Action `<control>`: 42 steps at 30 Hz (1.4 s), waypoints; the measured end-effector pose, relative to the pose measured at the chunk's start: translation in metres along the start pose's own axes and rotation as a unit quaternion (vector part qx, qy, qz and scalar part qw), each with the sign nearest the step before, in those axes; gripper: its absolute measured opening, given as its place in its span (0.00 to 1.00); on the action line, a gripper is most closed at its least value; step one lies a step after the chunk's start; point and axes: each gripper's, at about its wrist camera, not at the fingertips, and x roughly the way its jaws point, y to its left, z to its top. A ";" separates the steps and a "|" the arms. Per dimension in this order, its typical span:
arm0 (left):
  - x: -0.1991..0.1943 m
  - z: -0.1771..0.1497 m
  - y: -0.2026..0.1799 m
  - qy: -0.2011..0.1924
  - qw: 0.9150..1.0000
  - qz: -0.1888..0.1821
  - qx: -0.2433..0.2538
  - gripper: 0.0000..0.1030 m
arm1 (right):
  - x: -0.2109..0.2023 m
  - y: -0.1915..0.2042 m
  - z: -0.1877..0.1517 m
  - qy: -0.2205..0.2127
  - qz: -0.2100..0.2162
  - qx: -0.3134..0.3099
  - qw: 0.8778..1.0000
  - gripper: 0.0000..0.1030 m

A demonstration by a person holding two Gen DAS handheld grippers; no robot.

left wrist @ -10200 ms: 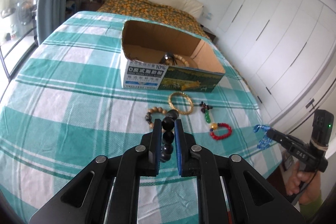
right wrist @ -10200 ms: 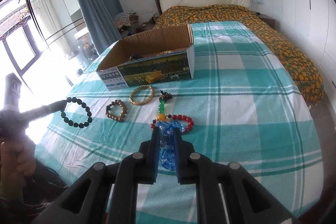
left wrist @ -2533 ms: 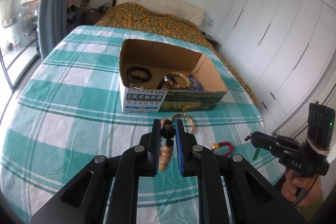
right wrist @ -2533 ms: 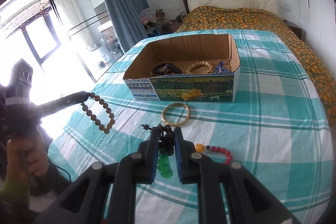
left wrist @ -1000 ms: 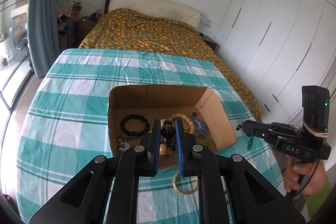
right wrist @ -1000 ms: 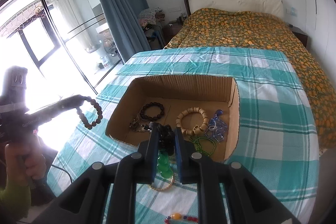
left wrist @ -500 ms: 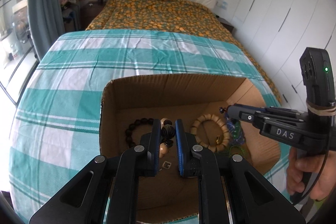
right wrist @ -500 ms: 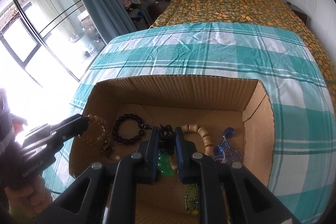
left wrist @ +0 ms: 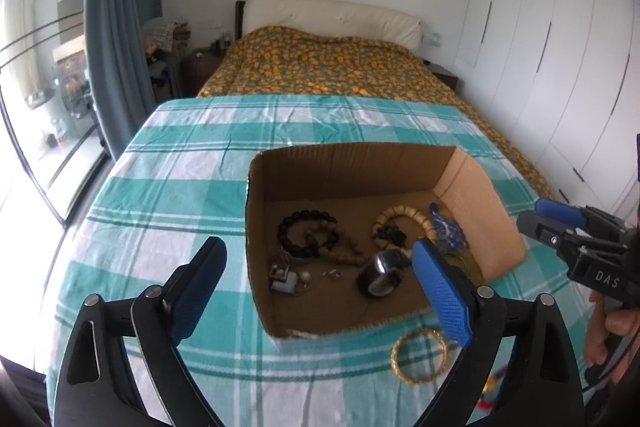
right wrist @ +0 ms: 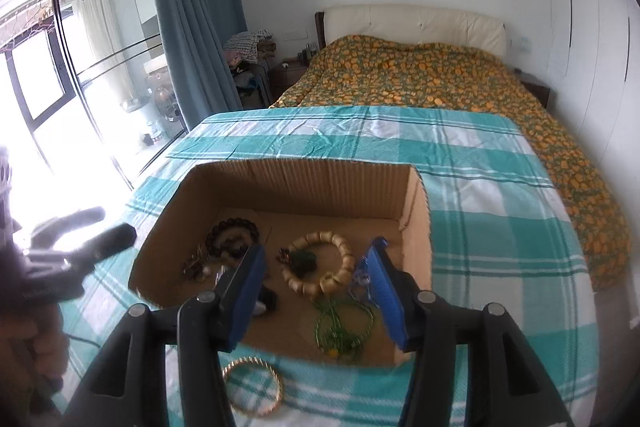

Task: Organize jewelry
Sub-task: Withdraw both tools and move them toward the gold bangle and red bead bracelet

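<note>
An open cardboard box (left wrist: 476,187) (right wrist: 416,227) sits on the teal checked cloth. It holds a black bead bracelet (left wrist: 306,231), a brown bead bracelet (left wrist: 344,249), a cream bead bracelet (right wrist: 320,263), a dark green charm (right wrist: 304,261), a blue piece (left wrist: 446,227) and a green chain (right wrist: 340,323). A gold bangle (left wrist: 418,353) (right wrist: 252,391) lies in front of the box. My left gripper (left wrist: 316,291) is open and empty above the box front. My right gripper (right wrist: 316,287) is open and empty over the box.
A red bead bracelet (left wrist: 490,393) peeks out at the cloth's near right edge. A bed with an orange patterned cover (left wrist: 340,67) stands behind the table. White wardrobes (left wrist: 560,67) are on the right, a blue curtain (right wrist: 192,27) and window on the left.
Both grippers have opened and pulled back up from the box. The brown bead bracelet and the green charm now lie inside the box.
</note>
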 end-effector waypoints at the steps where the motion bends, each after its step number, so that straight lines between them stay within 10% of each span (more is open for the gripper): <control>1: -0.012 -0.009 -0.004 -0.006 1.000 -0.002 0.003 0.96 | -0.014 0.000 -0.015 -0.004 -0.006 -0.003 1.000 0.59; 11: -0.090 -0.110 -0.028 0.004 1.000 -0.006 -0.014 0.97 | -0.104 -0.010 -0.154 0.003 -0.064 0.049 0.997 0.59; 18: -0.138 -0.118 -0.015 -0.034 0.998 0.020 -0.038 0.97 | -0.116 0.002 -0.203 0.017 -0.079 0.040 0.996 0.59; 42: -0.097 -0.170 -0.001 0.048 0.996 0.030 -0.064 0.97 | -0.117 0.022 -0.223 0.019 -0.067 0.047 0.996 0.59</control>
